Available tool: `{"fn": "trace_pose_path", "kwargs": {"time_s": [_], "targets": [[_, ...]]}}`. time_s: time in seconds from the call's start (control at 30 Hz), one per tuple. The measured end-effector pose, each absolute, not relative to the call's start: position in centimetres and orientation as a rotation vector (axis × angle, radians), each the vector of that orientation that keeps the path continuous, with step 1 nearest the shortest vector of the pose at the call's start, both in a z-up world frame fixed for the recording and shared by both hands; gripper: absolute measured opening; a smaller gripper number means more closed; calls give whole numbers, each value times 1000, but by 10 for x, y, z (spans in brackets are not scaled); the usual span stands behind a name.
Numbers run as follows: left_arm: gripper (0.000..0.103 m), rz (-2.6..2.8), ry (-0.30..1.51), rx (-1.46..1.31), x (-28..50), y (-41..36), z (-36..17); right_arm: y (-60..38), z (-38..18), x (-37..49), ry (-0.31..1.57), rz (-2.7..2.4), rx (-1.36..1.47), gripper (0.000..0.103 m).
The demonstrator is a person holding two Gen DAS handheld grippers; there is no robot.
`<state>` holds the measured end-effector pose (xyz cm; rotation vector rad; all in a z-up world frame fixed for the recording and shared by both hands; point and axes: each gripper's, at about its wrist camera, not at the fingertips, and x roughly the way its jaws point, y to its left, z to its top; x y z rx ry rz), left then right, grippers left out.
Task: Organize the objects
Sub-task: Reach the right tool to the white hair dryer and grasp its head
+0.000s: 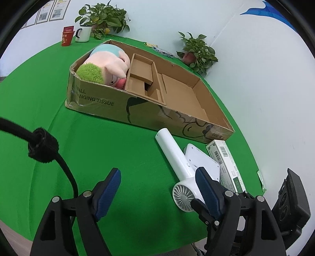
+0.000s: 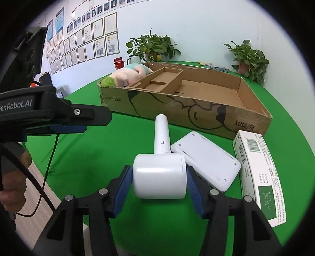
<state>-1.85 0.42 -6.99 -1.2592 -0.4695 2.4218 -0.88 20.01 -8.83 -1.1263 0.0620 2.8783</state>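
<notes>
A white hair dryer (image 2: 159,177) lies on the green cloth (image 2: 118,141) in front of the cardboard box (image 2: 177,110), handle pointing toward the box. My right gripper (image 2: 158,170) is shut on its barrel, a blue pad against each end. Beside it lie a flat white device (image 2: 206,159) and a white and green carton (image 2: 258,173). My left gripper (image 1: 157,173) stands open over bare cloth, nothing between its fingers; its right finger crosses the hair dryer (image 1: 173,155) in view. A pink plush toy (image 1: 110,65) fills the box's left end.
A cardboard divider tray (image 1: 141,76) sits mid-box; the box's right section (image 1: 183,94) shows bare cardboard. Two potted plants (image 1: 102,17) (image 1: 196,51), a white mug (image 1: 82,33) and a red cup (image 1: 67,37) stand at the back. A black cable (image 1: 39,145) hangs at left.
</notes>
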Motion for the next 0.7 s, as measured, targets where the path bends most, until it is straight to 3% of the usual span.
{"fn": "trace_pose_path", "kwargs": {"time_s": [0.17,0.33,0.57,0.6,0.7], "targets": [[77,2471,-374,-1337,-27,17,-76,199,-86,3,210,2883,-1140,51],[77,2293,-439,-1414,-47,34,-95,189,-91,13,235,2869,-1152,28],[77,2168,-474,-1478,-77,51,-107,195,-92,13,353,2854,-1202,27],[77,2147,-473,-1484,-82,52,-107,195,-90,13,358,2861,-1187,33],[77,2072,-493,-1510,-93,54,-108,193,-81,12,368,2912,-1138,63]]}}
